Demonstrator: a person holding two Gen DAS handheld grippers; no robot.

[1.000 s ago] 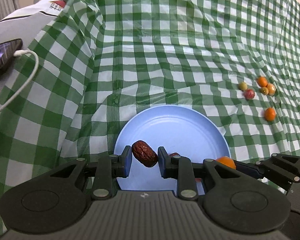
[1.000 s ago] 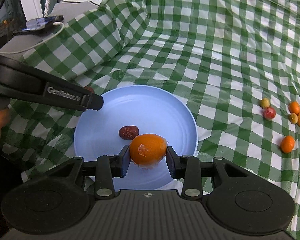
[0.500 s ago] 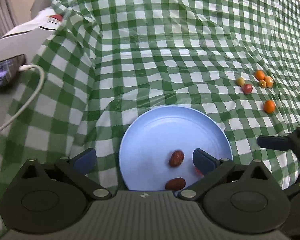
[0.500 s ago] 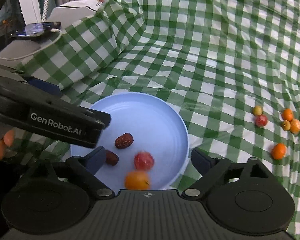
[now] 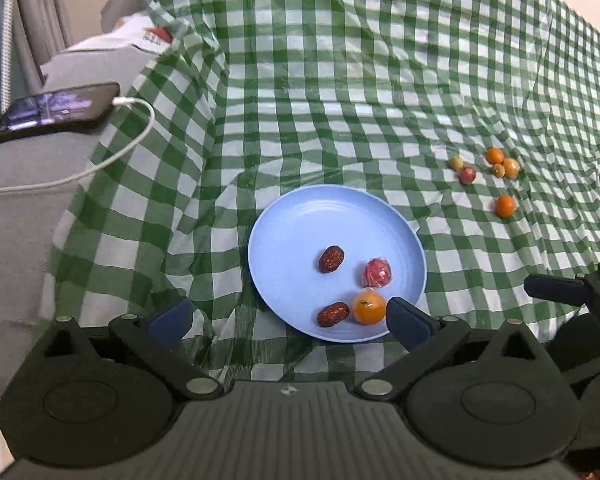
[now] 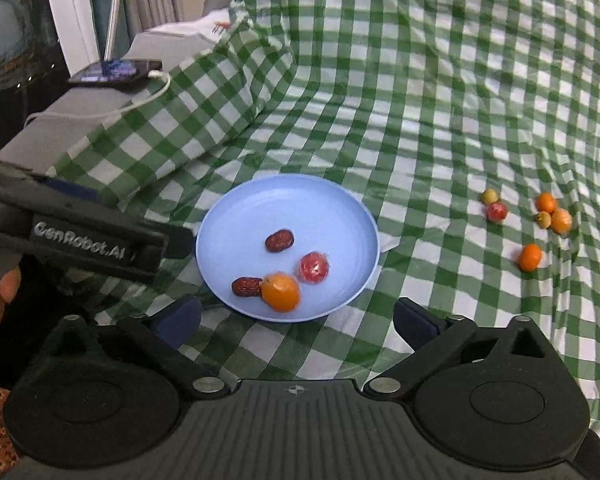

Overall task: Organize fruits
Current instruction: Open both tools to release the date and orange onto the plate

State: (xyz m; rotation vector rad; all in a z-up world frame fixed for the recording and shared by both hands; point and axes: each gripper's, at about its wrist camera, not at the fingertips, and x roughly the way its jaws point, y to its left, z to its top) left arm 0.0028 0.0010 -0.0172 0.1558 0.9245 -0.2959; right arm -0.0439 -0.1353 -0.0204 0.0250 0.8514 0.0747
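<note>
Date and orange now released onto the blue plate (image 5: 260,240), both grippers (image 5: 288,318) (image 6: 296,320) pulled back with fingers spread wide and empty; mid-sort, six small fruits (image 6: 530,257) remaining on the checked cloth (image 6: 380,80) well right, next reach there.

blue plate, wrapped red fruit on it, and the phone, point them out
blue plate (image 6: 260,200): right wrist view, bare far part of its surface
wrapped red fruit (image 6: 313,267): right wrist view, middle of the fruit
phone (image 5: 56,110): left wrist view, middle of its screen
</note>
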